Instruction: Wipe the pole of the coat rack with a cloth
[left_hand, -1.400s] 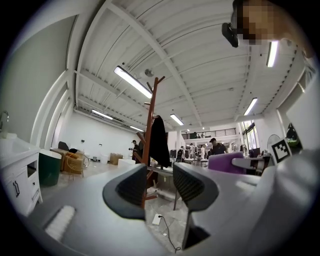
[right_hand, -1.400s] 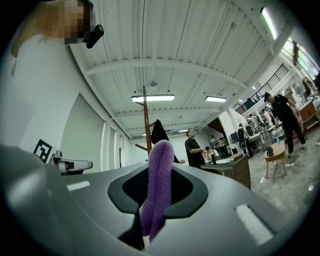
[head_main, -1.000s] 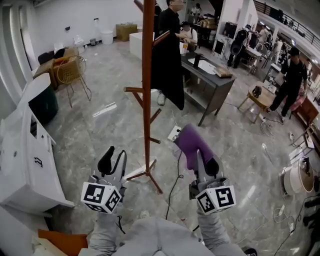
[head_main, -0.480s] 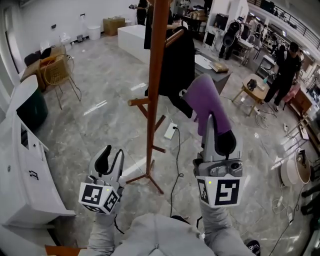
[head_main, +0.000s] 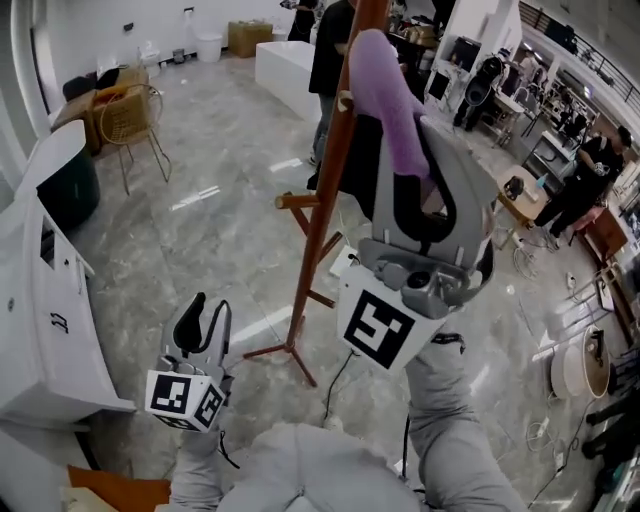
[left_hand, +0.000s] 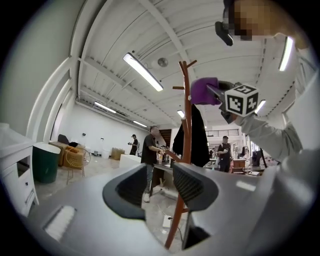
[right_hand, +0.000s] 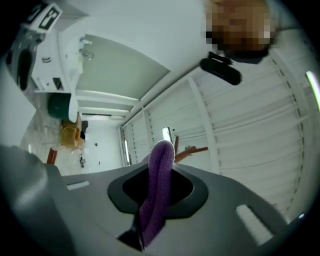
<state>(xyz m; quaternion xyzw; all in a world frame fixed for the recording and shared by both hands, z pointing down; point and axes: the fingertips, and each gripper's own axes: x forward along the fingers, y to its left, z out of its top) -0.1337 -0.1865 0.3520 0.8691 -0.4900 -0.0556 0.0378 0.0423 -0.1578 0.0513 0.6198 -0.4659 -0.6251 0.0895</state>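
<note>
Standing on a glossy marble floor (head_main: 200, 230) in a busy workshop, a tall reddish-brown wooden coat rack (head_main: 270, 350) fills the middle of the head view. Its pole (head_main: 325, 200) runs up to the top edge, and a black coat (head_main: 355, 165) hangs on its right side. People work at desks far off to the right. The right gripper (head_main: 415, 160) is raised high, near the camera and just right of the pole. This is probably so the wipe can begin near the top and run downward. Its jaws are pressed together on a purple cloth (head_main: 385, 100), pinching it at the lower part. The free end sticks up past the fingertips and folds toward the pole. From the left gripper view the cloth sits just beside the upper pole, below the top pegs. Whether it already presses on the wood cannot be told. The left gripper (head_main: 203, 322) hangs low at near left, well apart from the pole and seemingly kept out of the way. Its jaws are spread with nothing between them, and the rack's lower pole shows through the gap in the distance.
</note>
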